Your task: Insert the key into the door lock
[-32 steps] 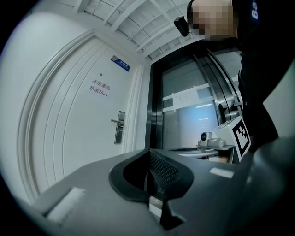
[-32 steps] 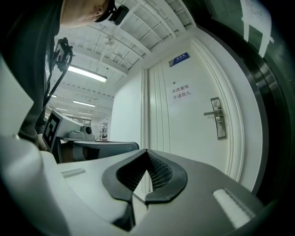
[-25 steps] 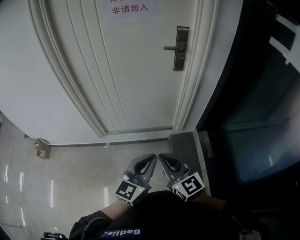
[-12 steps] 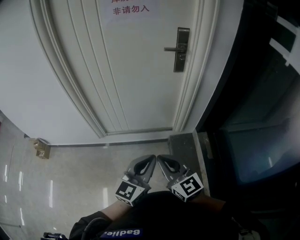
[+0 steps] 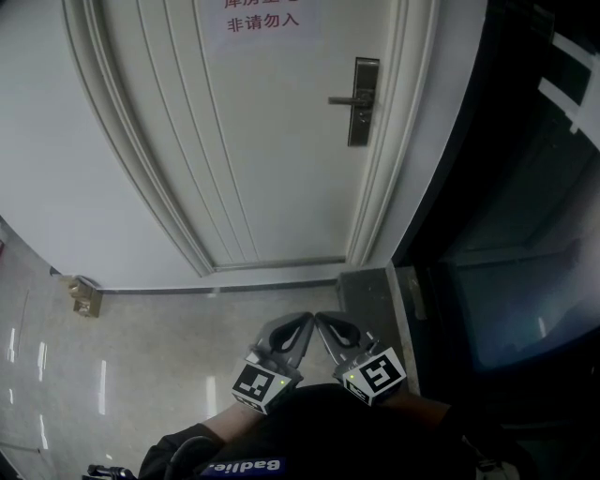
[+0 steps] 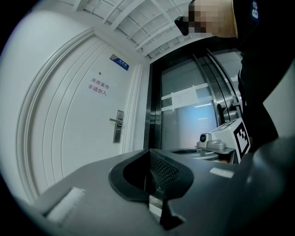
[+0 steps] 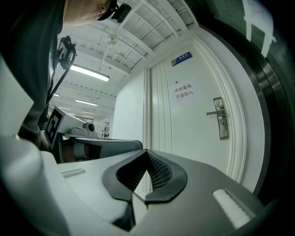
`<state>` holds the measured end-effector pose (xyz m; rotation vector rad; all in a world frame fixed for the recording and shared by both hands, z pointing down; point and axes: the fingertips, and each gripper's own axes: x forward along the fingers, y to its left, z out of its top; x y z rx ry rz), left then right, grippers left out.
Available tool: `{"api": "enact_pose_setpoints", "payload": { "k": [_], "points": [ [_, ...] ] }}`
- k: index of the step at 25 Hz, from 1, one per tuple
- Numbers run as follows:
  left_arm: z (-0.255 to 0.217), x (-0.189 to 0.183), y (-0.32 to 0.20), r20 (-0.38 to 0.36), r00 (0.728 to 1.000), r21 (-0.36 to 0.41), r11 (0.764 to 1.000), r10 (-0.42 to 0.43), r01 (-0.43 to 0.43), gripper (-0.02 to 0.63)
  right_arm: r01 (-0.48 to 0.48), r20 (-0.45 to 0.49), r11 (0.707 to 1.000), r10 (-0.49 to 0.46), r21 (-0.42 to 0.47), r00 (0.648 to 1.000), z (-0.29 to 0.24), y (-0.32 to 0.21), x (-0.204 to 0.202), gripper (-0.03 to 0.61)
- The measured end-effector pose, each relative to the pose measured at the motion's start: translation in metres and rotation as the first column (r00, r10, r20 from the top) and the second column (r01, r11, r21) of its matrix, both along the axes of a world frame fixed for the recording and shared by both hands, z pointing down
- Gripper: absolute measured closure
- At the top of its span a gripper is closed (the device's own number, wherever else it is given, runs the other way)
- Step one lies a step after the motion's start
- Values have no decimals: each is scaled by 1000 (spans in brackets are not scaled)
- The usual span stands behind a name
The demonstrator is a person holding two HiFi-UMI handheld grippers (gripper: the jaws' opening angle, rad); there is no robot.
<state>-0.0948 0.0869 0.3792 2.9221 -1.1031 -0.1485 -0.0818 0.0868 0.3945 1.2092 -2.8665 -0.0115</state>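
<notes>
A steel lock plate with a lever handle [image 5: 363, 101] sits on the right side of the white door [image 5: 253, 141], far ahead of both grippers. It also shows as the lock [image 6: 119, 126] in the left gripper view and the lock [image 7: 221, 119] in the right gripper view. My left gripper [image 5: 306, 319] and right gripper [image 5: 322, 319] hang side by side low over the floor, close to my body, tips nearly touching each other. Both have their jaws shut. I see no key in any view; whether something thin sits between the right jaws I cannot tell.
A paper notice with red characters [image 5: 261, 19] hangs on the door. To the right stands a dark glass panel in a black frame [image 5: 506, 234]. A small brown object [image 5: 82, 295] lies on the glossy floor by the wall at left. A grey patch [image 5: 370, 286] meets the door's right corner.
</notes>
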Motion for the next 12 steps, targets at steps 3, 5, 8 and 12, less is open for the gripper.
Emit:
{"api": "enact_pose_setpoints", "payload": {
  "k": [3,5,8,12],
  "points": [
    [0,1,0,-2,1000,-2,1000,0,0,598,-1,1,1000,1,-1,1000,1,1,2,577],
    [-3,3,2,-2,1000,-7,1000,3,-3,598,-3,2,1000,3,0,1000,0,1,3,577],
    [-8,6,4,-7,1000,-16,1000,8,-9,598,-7,1,1000,7,-1,1000,0,3,5,577],
    [-5,4,4,-10,1000,-8,1000,-1,1,598,-7,2,1000,7,7,1000,0,5,6,577]
  ]
}}
